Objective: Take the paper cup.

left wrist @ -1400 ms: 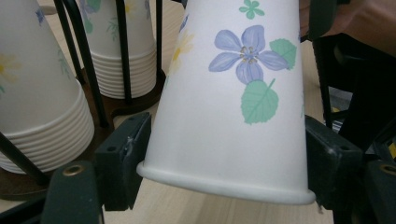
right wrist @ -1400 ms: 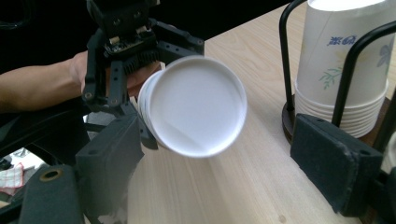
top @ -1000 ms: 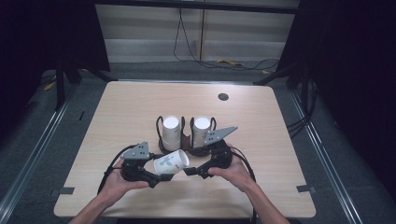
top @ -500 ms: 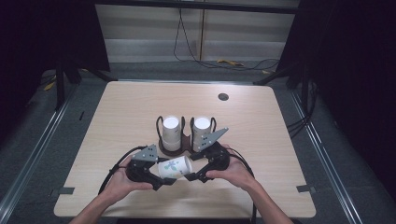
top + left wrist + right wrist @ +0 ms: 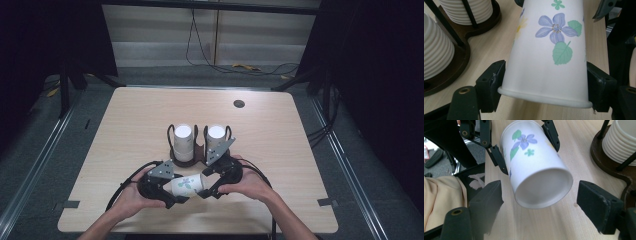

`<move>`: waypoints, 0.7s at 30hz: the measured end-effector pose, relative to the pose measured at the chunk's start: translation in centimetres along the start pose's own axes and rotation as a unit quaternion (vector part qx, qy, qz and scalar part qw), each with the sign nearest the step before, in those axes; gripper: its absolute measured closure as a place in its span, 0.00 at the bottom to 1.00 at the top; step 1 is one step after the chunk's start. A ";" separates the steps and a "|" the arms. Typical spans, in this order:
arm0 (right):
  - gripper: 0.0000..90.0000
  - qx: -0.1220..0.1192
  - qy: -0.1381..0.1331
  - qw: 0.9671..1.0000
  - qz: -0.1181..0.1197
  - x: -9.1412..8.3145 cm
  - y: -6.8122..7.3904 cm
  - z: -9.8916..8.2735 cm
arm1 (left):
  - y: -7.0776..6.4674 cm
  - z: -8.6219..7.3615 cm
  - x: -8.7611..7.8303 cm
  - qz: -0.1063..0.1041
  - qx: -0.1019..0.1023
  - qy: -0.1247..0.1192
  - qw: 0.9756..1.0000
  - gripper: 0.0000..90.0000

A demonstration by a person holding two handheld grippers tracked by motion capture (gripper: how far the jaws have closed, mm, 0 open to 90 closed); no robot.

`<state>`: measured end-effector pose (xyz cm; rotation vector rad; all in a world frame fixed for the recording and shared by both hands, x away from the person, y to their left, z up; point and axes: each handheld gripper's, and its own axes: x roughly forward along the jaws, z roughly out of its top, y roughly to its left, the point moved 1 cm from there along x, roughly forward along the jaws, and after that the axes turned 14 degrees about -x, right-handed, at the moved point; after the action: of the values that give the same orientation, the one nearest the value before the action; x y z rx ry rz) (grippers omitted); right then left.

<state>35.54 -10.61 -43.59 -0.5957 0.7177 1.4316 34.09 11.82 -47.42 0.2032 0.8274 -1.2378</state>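
The flowered paper cup [image 5: 186, 185] lies sideways just in front of the cup rack [image 5: 189, 159], clamped near its rim by the left gripper [image 5: 544, 82]; the right gripper [image 5: 539, 202] has just been closing, jaws apart around the cup's base, not touching; a handover seems half done. One flowered cup; two ribbed white cup stacks [image 5: 183, 142] in the rack on the worktop [image 5: 130, 120].

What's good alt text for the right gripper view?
A flowered paper cup lies on its side, its base end between the right gripper's two black jaws, which stand apart from it. The left gripper grips its rim end behind. A brown cup holder with ribbed white cups stands on the wooden table.
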 end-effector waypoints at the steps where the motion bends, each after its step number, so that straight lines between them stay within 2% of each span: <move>1: 0.24 0.002 0.002 1.000 0.005 0.0 0.0 0.1 | 0.0 0.0 0.1 0.000 0.003 -0.001 1.000 0.29; 5: 0.29 -0.011 0.023 1.000 0.013 0.5 -0.1 0.6 | -0.2 0.1 0.1 0.003 0.013 0.009 1.000 0.29; 6: 0.31 -0.011 0.028 0.999 0.017 0.6 -0.1 0.6 | -0.2 0.1 0.2 0.001 0.010 0.007 1.000 0.29; 10: 0.32 -0.019 0.051 0.998 0.031 1.2 -0.1 0.8 | -0.4 0.0 0.3 0.002 0.015 0.012 1.000 0.30; 17: 0.31 -0.031 0.068 0.996 0.043 1.8 -0.2 1.4 | -0.7 0.0 0.6 0.001 0.021 0.017 1.000 0.30; 19: 0.35 -0.032 0.066 0.996 0.045 1.9 -0.3 1.5 | -0.7 0.0 0.5 0.006 0.022 0.019 1.000 0.30; 21: 0.35 -0.034 0.068 0.996 0.048 2.0 -0.2 1.5 | -0.6 0.0 0.4 0.001 0.024 0.017 1.000 0.29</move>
<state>35.89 -8.23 -44.09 -0.7248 0.8166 1.5188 33.62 11.30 -47.54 0.2641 0.8267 -1.2559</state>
